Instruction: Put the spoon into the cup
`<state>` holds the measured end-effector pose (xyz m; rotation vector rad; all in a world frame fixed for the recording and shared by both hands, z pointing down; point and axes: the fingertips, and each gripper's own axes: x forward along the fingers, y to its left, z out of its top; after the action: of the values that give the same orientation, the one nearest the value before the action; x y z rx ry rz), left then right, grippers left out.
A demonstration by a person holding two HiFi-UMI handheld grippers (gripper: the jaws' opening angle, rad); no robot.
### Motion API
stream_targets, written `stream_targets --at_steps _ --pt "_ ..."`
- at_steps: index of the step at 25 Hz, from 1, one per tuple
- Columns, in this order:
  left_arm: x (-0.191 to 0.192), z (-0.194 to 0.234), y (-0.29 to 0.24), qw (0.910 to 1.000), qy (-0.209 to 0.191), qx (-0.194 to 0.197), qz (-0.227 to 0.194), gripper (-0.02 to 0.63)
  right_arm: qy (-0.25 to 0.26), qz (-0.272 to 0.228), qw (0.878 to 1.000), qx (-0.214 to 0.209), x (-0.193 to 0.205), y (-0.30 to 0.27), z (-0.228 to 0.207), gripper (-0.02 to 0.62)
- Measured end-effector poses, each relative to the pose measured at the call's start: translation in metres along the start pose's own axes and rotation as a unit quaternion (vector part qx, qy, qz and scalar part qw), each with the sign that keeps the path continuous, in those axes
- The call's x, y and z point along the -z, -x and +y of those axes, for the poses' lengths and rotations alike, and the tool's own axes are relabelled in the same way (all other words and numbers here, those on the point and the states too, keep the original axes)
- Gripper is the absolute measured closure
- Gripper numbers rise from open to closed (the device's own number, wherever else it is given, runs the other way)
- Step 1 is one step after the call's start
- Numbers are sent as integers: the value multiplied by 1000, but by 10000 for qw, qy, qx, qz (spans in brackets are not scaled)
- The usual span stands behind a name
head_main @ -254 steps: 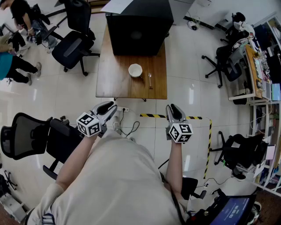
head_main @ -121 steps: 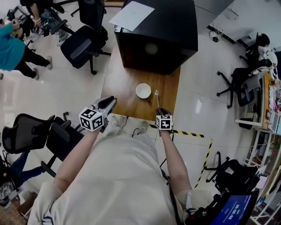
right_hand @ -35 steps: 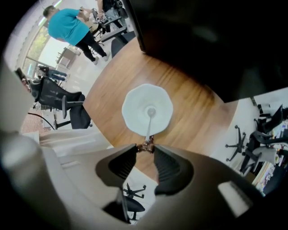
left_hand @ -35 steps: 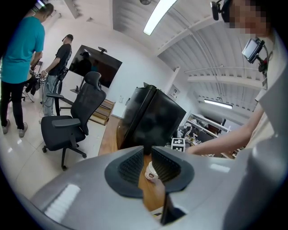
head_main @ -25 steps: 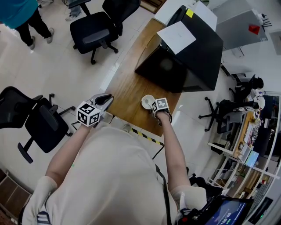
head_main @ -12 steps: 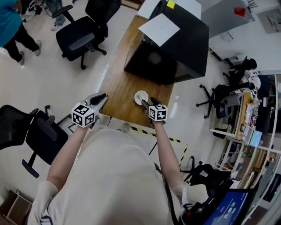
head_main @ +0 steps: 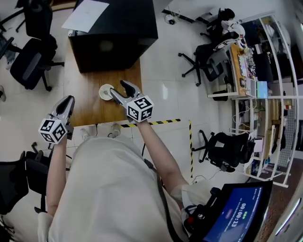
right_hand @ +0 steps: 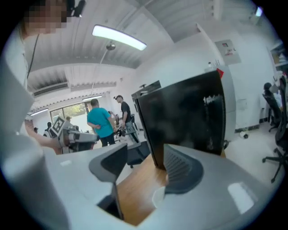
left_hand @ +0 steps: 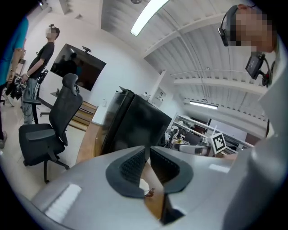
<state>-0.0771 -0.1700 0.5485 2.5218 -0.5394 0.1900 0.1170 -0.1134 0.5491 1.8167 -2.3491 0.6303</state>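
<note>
R gripper [head_main: 118, 87]: jaws wide apart, have just been opening, nothing btwn them. In its own view I see only bare wood and a bit of white rim in the gap. It points near level at the black box [head_main: 118, 35].

Cup [head_main: 104, 91] is upright on the wooden table [head_main: 87, 108], near the front edge. In head view it's just left of the R jaws and partly covered by one of them, not touching as far as I can tell.

Spoon: can't make it out in any view, so can't say if it's in the cup.

L gripper [head_main: 69, 99]: jaws drawn together, nothing in them. It's out past the table's left edge, well apart from the cup.

Further out: sheet of paper [head_main: 86, 9] on top of the box, office chair [head_main: 31, 66] left of the table, yellow/blk floor tape [head_main: 161, 122] to the right.
</note>
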Motion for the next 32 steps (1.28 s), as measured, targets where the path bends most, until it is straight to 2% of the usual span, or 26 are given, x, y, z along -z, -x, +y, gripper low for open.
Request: stream_targets --at_steps 4,9,13,17,22,26,32 --pt "-3 -22 -10 9999 -100 97 -80 586 76 -616 9980 77 -37 39 2 351" --pt "0 -38 -15 9994 -234 259 -40 594 586 -1256 9882 650 -64 87 -1 373" --pt "9 -38 -9 9993 -271 243 58 594 317 -1683 9837 557 -62 111 3 416" --pt "28 -47 -10 9989 -284 280 240 594 143 -1507 9858 733 -36 127 -3 437" --pt "49 -39 0 9983 -290 168 476 594 -13 -1267 9874 949 -4 118 0 451" --pt "58 -48 7 9981 -309 18 537 594 1 -1066 9904 877 10 120 6 464" --pt "68 -71 -12 9978 -311 133 572 594 146 -645 9926 1019 29 123 -10 482"
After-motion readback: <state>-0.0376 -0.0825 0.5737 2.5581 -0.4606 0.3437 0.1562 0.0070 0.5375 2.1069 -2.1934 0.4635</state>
